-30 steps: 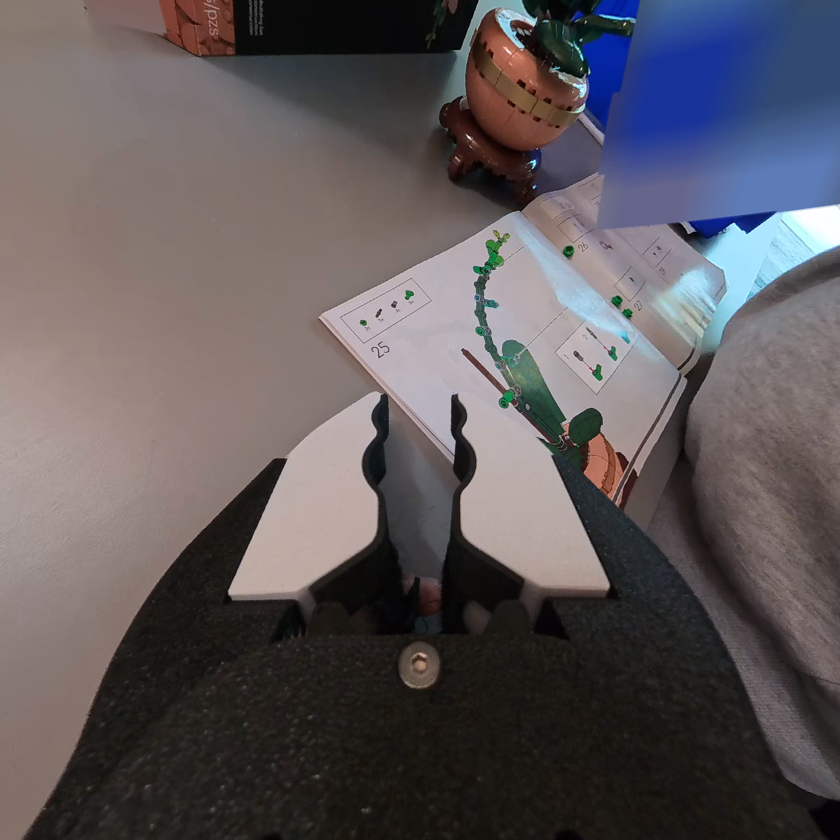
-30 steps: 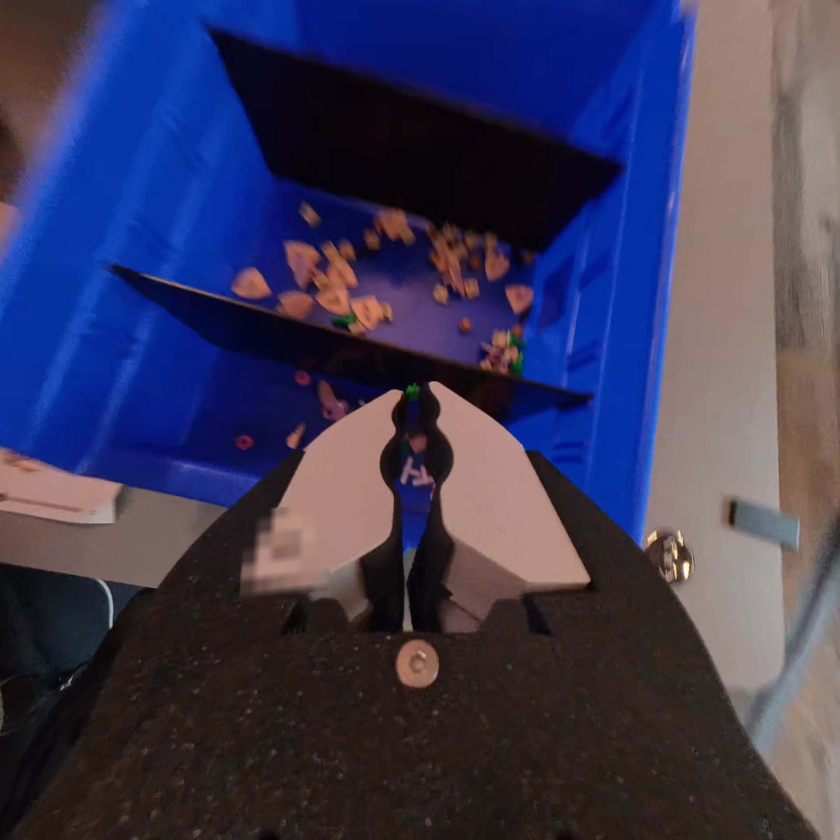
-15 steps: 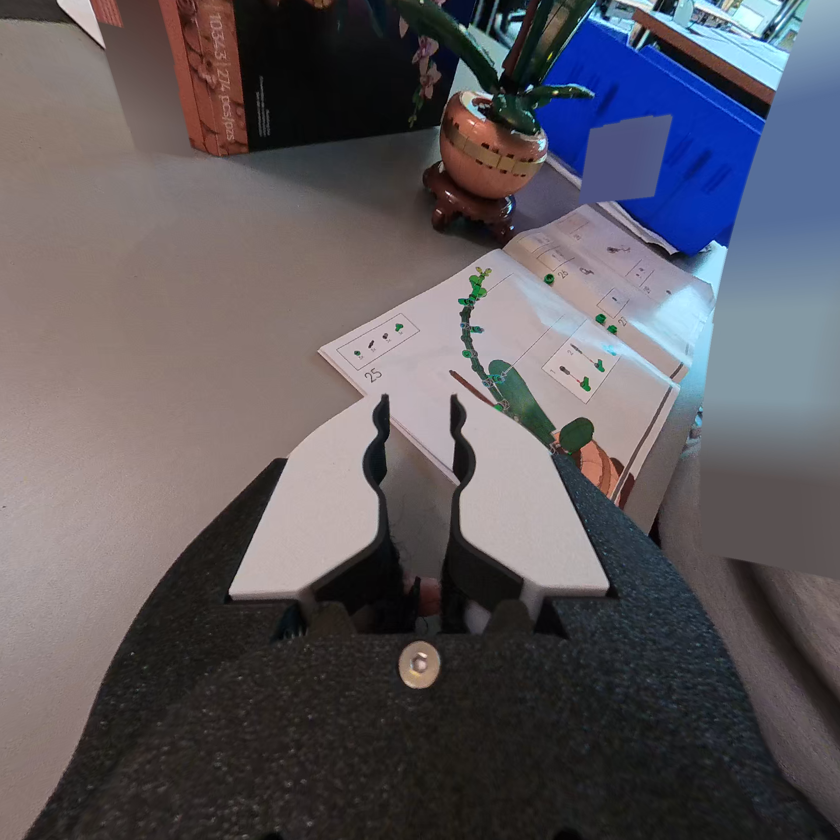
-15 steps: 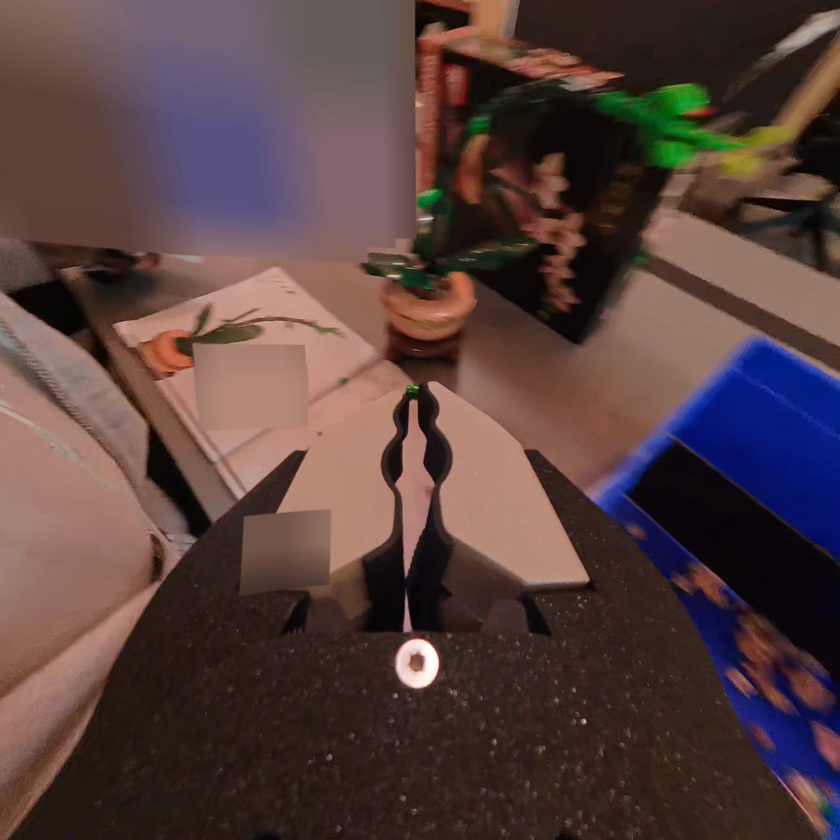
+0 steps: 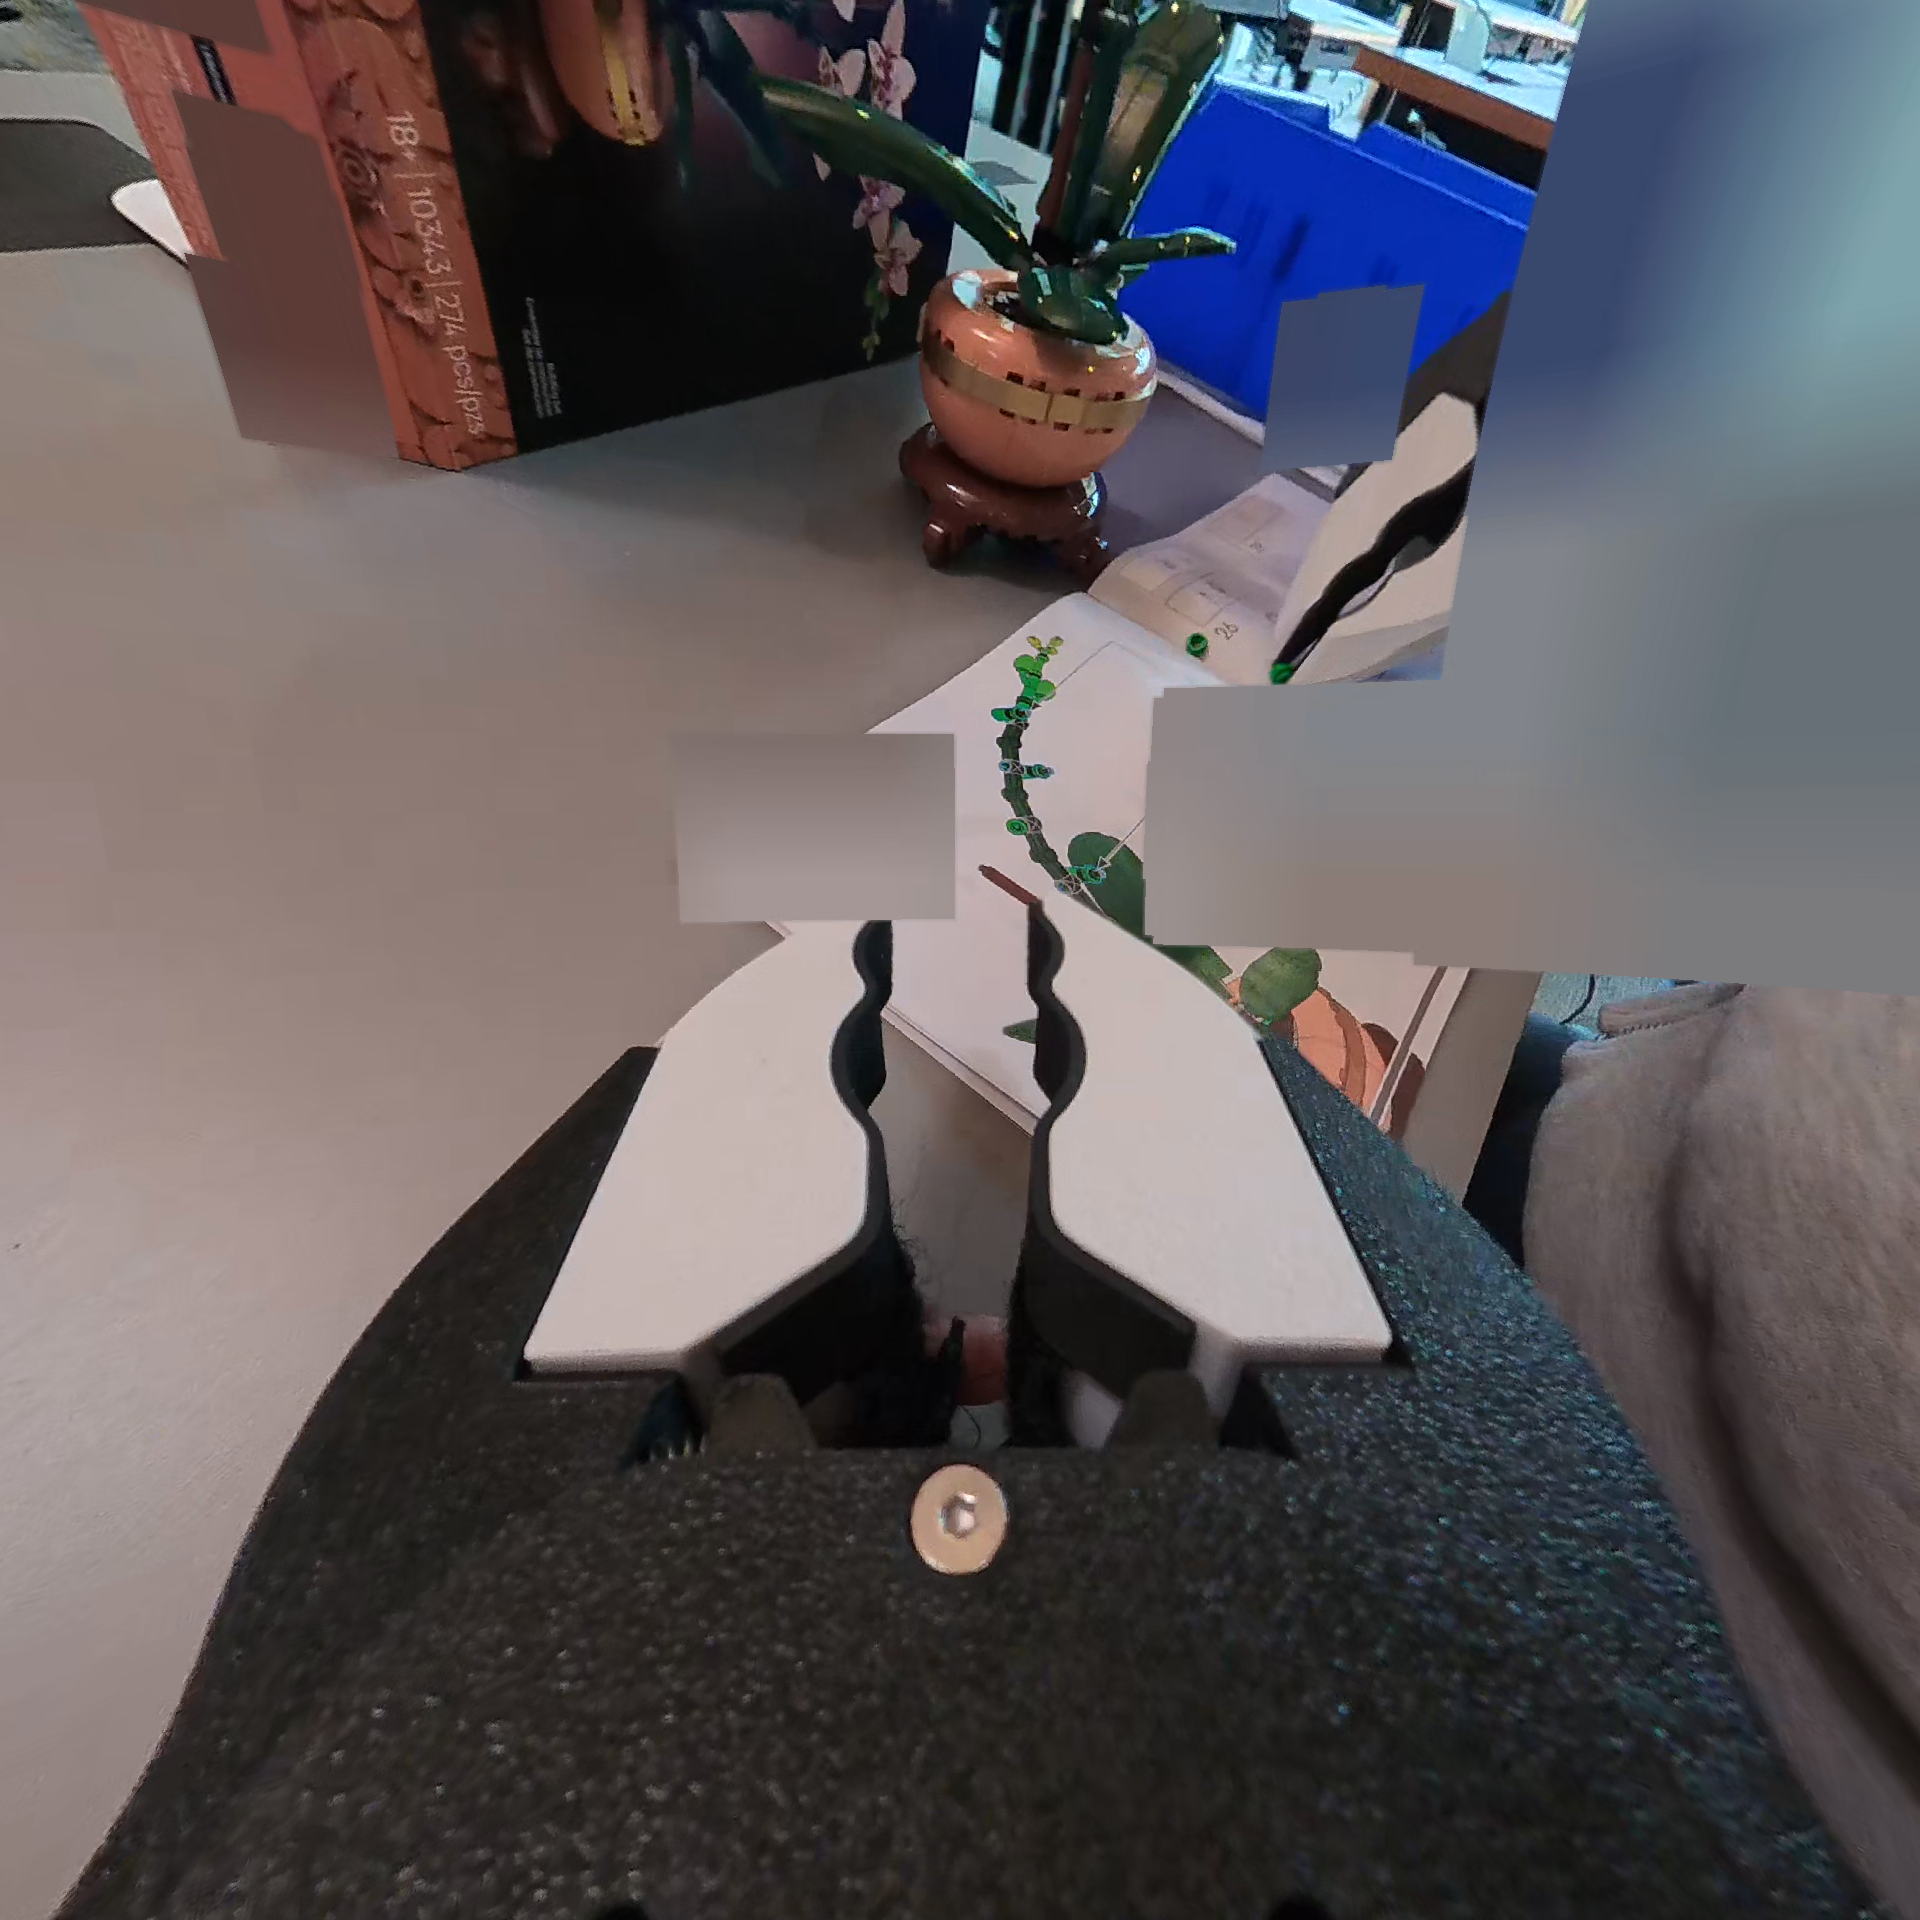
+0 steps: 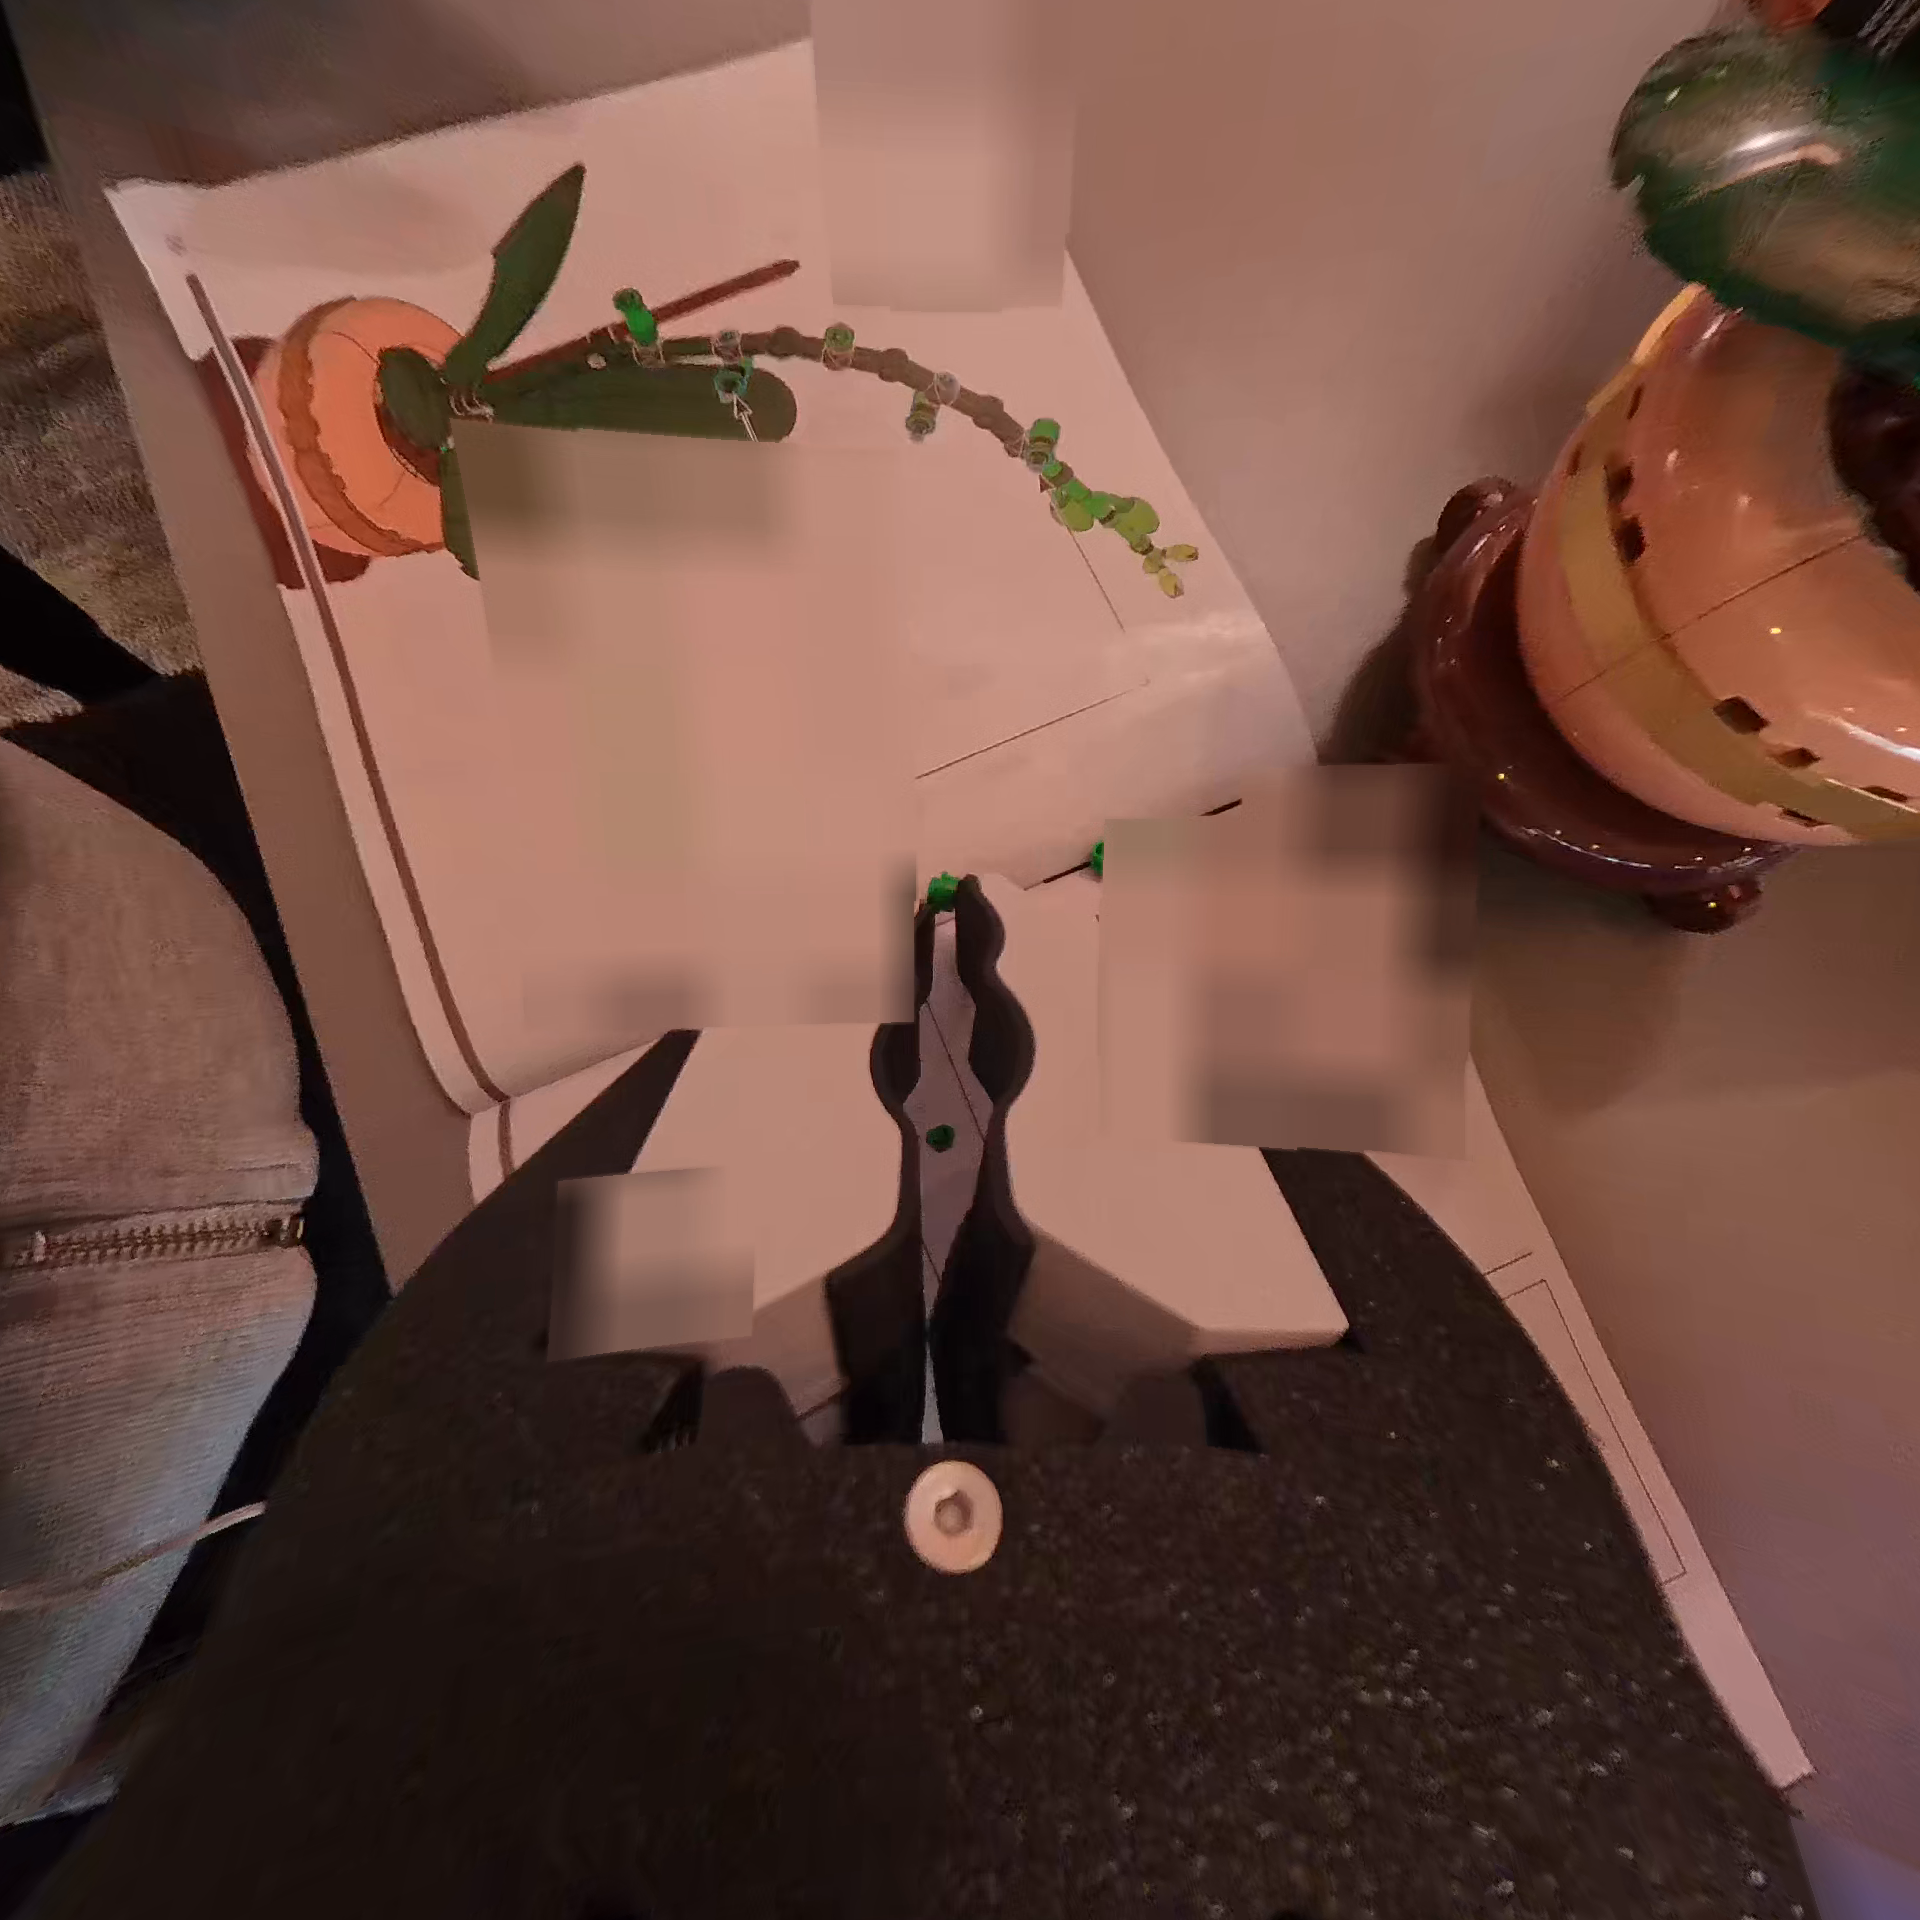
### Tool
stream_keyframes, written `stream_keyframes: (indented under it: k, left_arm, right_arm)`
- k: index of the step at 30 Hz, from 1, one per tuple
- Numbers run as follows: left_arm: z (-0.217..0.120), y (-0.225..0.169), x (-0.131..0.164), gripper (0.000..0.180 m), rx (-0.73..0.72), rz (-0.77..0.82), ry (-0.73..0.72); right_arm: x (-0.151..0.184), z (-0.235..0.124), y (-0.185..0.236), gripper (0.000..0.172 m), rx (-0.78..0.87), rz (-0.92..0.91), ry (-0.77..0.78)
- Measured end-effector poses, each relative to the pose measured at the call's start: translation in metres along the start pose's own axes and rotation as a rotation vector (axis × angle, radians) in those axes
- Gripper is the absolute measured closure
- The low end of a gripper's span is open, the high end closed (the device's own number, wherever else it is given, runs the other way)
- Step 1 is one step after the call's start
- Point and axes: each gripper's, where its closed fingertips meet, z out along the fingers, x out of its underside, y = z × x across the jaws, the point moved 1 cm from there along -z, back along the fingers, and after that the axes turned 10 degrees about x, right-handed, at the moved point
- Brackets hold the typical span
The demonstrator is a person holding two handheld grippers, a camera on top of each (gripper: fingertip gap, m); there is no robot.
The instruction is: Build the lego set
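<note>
Green stud (image 6: 940, 891): pinched right at the tips of the right gripper (image 6: 948, 902), above the open booklet (image 6: 727, 727). Such a shallow hold could let it pop out, honestly. Left gripper (image 5: 956, 940) gapes empty over the booklet's near edge.

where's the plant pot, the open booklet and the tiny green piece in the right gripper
plant pot (image 5: 1039, 364), left wrist view, on its pink round belly
open booklet (image 6: 790, 727), right wrist view, on the bare page
tiny green piece (image 6: 940, 890), right wrist view, on the piece at the right gripper (image 6: 948, 902) fingertips
</note>
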Motion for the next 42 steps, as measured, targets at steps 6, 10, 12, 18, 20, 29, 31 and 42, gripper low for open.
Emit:
stream_keyframes:
  k: [6, 10, 12, 18, 20, 29, 31, 42]
  left_arm:
    - [0.0, -0.002, 0.001, 0.156, 0.01, 0.002, 0.005]
    - [0.0, -0.001, 0.0, 0.156, 0.011, -0.011, -0.002]
    - [0.0, 0.0, 0.0, 0.155, 0.013, -0.015, -0.007]
    - [-0.004, 0.003, -0.011, 0.145, -0.046, 0.008, -0.053]
    - [-0.004, 0.002, -0.022, 0.129, -0.068, -0.006, -0.071]
    - [0.016, -0.009, -0.1, 0.087, -0.171, 0.034, -0.362]
    - [0.021, -0.011, -0.11, 0.08, -0.187, 0.089, -0.424]
    - [0.039, -0.026, -0.128, 0.071, -0.32, 0.27, -0.498]
  right_arm:
    - [0.007, 0.003, -0.003, 0.164, 0.022, -0.009, 0.043]
    - [0.006, -0.001, -0.007, 0.155, 0.031, 0.013, 0.024]
    - [0.003, -0.005, -0.011, 0.146, 0.052, 0.006, 0.002]
    - [-0.015, -0.029, -0.042, 0.082, 0.349, -0.047, -0.058]
    - [-0.019, -0.034, -0.047, 0.071, 0.393, -0.02, -0.084]
    - [-0.06, -0.073, -0.03, 0.101, 0.116, 0.302, -0.617]
    - [-0.063, -0.09, -0.032, 0.122, 0.051, 0.365, -0.718]
    - [-0.033, -0.17, -0.078, 0.047, 0.567, 0.347, -0.637]
